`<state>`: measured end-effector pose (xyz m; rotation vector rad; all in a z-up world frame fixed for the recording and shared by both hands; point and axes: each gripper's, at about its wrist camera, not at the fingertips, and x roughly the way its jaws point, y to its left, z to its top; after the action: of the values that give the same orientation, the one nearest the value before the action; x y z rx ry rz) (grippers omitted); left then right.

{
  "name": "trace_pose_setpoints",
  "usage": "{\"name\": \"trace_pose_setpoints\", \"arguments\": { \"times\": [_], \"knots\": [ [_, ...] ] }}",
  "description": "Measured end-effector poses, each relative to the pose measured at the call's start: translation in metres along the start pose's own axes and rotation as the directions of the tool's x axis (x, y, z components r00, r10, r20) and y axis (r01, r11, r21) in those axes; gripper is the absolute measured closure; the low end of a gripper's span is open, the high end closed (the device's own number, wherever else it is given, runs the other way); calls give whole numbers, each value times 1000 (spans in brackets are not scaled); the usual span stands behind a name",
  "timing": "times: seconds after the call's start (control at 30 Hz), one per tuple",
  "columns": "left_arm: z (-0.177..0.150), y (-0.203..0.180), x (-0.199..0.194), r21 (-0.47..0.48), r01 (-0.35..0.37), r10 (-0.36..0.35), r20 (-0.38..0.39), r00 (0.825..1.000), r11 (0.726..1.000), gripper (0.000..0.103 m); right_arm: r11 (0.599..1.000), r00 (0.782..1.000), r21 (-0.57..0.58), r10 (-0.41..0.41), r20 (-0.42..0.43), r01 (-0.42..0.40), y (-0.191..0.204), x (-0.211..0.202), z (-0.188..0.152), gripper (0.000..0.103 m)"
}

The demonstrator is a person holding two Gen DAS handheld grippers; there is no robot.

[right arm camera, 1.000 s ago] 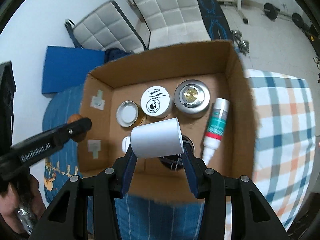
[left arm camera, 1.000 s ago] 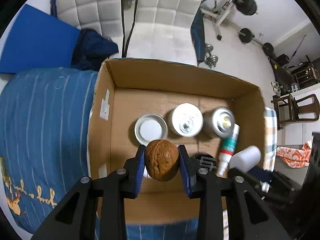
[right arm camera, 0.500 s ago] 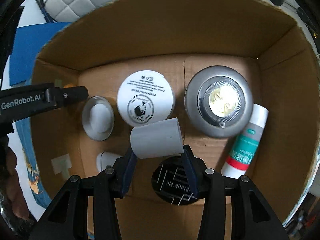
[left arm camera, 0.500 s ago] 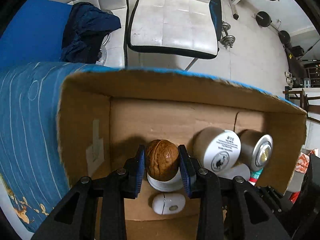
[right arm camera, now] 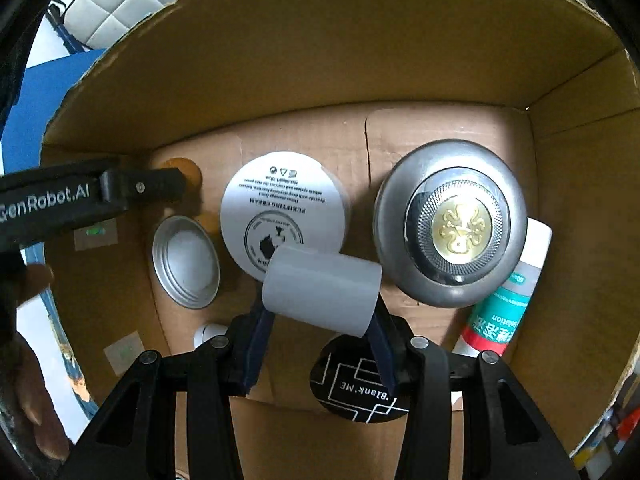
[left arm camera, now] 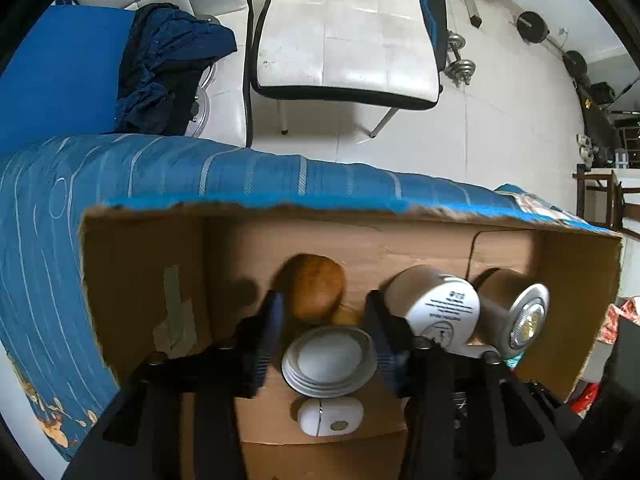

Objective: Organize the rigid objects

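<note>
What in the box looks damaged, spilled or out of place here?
Nothing spilled or broken. The box only has a ragged, torn rim. The tube lies flat beside upright jars, and the walnut is blurred, apparently just dropped.

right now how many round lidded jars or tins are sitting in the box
3: a small metal tin at the left, a white cream jar in the middle, and a silver jar with a gold emblem on the right. More may be hidden beneath the grippers.

Brown walnut (left arm camera: pixel 316 286) in tan cardboard box (left arm camera: pixel 132 264); white cup (right arm camera: pixel 320 292); silver-grey puck, gold centre (right arm camera: pixel 450 222); blue striped bedcover (left arm camera: pixel 120 168); black disc, white lines (right arm camera: pixel 360 388).
</note>
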<state>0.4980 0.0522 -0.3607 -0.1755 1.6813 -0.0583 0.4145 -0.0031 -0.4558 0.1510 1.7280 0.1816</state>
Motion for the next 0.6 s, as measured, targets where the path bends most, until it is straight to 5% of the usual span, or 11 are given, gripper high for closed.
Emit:
{"name": "trace_pose_setpoints", "arguments": {
  "times": [0.13, 0.27, 0.6],
  "knots": [
    [-10, -1, -14, -1, -12, 12, 57, 998, 1000, 38, 1000, 1000, -14, -5, 3, 5, 1, -2, -8, 39],
    [-26, -4, -30, 17, -48, 46, 124, 991, 999, 12, 1000, 1000, -17, -5, 15, 5, -7, -9, -24, 34],
    [-89, -9, -67, 29, -63, 54, 247, 968, 998, 4, 999, 996, -25, -45, 83, 47, -19, -38, -62, 14]
  ]
}}
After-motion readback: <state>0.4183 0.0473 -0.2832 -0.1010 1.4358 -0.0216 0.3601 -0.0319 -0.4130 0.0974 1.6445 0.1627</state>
